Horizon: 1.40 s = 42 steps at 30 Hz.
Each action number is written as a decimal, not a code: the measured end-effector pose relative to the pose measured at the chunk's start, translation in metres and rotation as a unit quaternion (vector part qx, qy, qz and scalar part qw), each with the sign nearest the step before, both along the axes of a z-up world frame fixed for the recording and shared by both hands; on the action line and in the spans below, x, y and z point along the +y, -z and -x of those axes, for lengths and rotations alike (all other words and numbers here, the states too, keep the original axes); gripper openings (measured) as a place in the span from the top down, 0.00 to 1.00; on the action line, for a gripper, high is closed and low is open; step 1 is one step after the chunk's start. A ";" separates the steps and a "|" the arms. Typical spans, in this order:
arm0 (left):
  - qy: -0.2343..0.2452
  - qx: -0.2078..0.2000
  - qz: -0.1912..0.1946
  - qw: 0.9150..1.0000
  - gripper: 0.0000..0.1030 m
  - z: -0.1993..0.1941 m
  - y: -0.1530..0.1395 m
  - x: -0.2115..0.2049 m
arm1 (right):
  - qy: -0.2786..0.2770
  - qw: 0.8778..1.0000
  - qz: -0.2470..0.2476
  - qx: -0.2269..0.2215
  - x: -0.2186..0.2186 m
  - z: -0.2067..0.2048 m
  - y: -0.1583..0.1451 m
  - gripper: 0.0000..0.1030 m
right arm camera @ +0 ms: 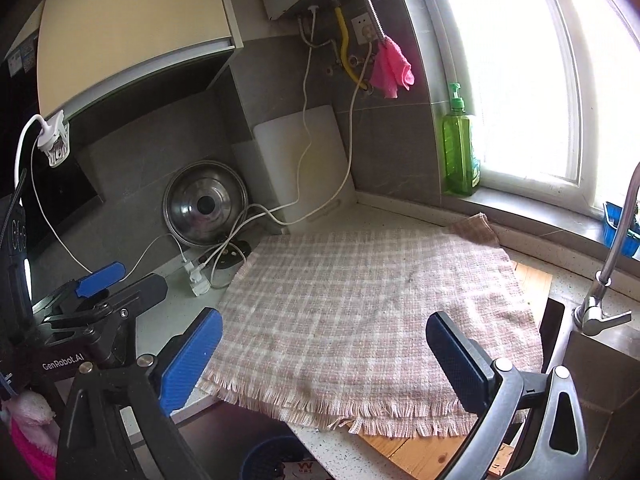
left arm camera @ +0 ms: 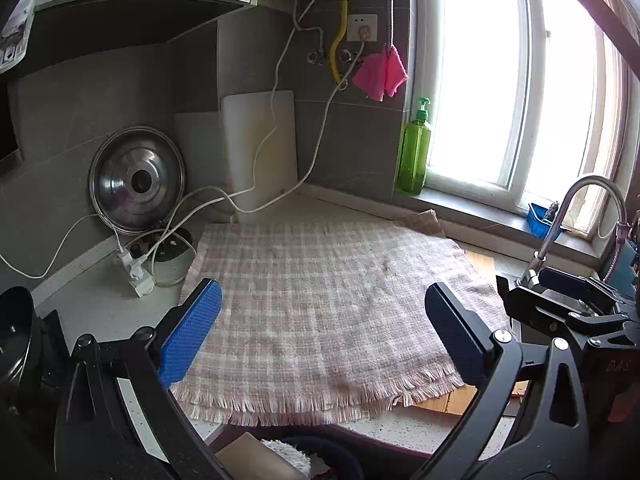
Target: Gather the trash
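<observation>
Hanging above the counter, the left gripper (left arm camera: 320, 328) points down at a slant with its blue pads (left arm camera: 191, 332) spread wide and nothing between them. The right gripper (right arm camera: 324, 356) sits just beside it in the same tilt, also wide apart and holding nothing.

Under both lies a pink checked cloth (left arm camera: 320, 304) with a fringed edge. It is spread flat over a wooden board (right arm camera: 416, 454) on the speckled counter (left arm camera: 100, 308). No trash shows on the cloth or counter. A blue bin (right arm camera: 268, 458) peeks out below the counter edge.

At the back, a shiny pot lid (left arm camera: 137, 180) and a white cutting board (left arm camera: 260, 148) lean on the grey wall. White cords run to a power strip (left arm camera: 134, 270). A pink rag (left arm camera: 380, 74) hangs up, and a green soap bottle (left arm camera: 415, 152) stands by the bright window (left arm camera: 480, 80). A tap (right arm camera: 612, 256) stands at the right.
</observation>
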State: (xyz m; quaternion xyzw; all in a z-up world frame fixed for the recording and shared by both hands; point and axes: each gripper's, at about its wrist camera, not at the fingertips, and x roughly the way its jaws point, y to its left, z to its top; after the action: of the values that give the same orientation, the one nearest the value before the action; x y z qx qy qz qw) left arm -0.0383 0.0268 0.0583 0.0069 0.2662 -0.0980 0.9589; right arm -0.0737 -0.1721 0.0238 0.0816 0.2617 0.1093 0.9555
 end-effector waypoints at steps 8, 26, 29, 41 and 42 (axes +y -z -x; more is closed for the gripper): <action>0.002 0.003 0.003 1.000 0.00 -0.004 0.003 -0.004 | 0.002 1.000 -0.003 0.003 -0.007 -0.007 0.001 0.00; -0.003 0.018 0.002 1.000 0.00 -0.011 0.009 -0.002 | 0.000 1.000 -0.010 0.018 -0.008 -0.018 0.008 0.00; -0.001 0.019 0.002 1.000 0.00 -0.011 0.009 -0.002 | -0.001 1.000 -0.009 0.020 -0.007 -0.017 0.009 0.00; 0.001 0.020 -0.001 1.000 0.00 -0.006 0.009 0.000 | 0.000 1.000 -0.015 0.024 -0.004 -0.014 0.011 0.00; 0.000 0.020 -0.001 1.000 0.00 -0.006 0.009 -0.001 | 0.000 1.000 -0.015 0.025 -0.004 -0.014 0.011 0.00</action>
State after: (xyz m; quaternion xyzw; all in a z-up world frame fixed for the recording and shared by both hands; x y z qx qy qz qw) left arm -0.0321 0.0263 0.0497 0.0064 0.2854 -0.0978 0.9534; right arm -0.0600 -0.1765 0.0130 0.0988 0.2836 0.1116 0.9473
